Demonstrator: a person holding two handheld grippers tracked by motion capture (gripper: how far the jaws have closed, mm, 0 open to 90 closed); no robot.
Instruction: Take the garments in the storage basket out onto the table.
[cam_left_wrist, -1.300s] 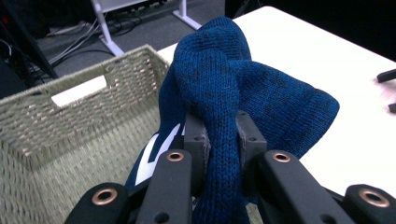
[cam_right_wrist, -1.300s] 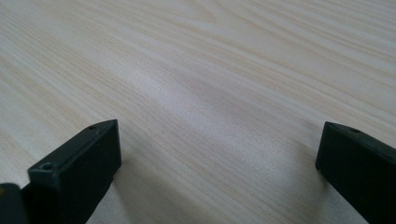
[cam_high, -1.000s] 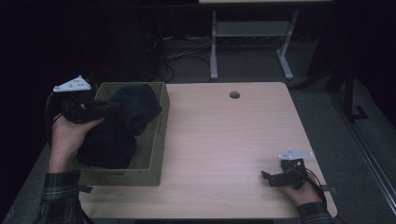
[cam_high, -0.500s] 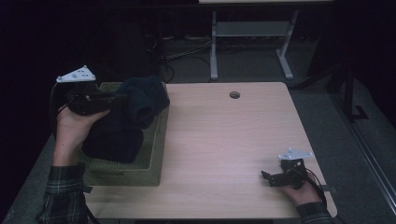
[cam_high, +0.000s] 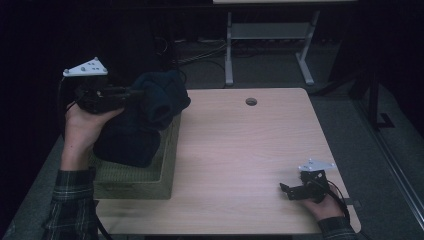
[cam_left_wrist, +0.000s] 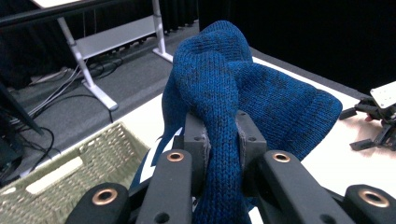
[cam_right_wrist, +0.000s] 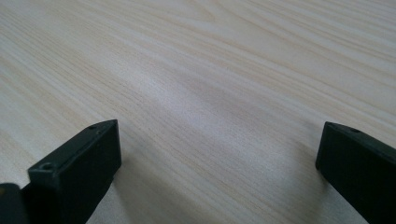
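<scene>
At the table's left edge sits an olive-green woven rectangular basket (cam_high: 150, 182), reaching from near the far-left corner toward the near-left corner. Above its far end, the left gripper (cam_high: 131, 93) is held level in the person's left hand (cam_high: 82, 127), pointing toward the table's middle. Its jaws are nearly closed and pinch a fold of a dark blue knitted garment (cam_high: 157, 102); in the left gripper view the fabric (cam_left_wrist: 224, 93) is squeezed between the two pads and bulges out past them. The rest of the knit hangs down from the grip into the basket, where its lower part rests as a dark heap.

The light wooden tabletop (cam_high: 240, 150) has a round cable hole (cam_high: 251, 101) near its far edge.

Near the near-right corner, the right gripper (cam_high: 286, 191) rests on the table in the person's right hand (cam_high: 322, 207). Its jaws stand wide apart with nothing between them but bare wood (cam_right_wrist: 210, 93).
</scene>
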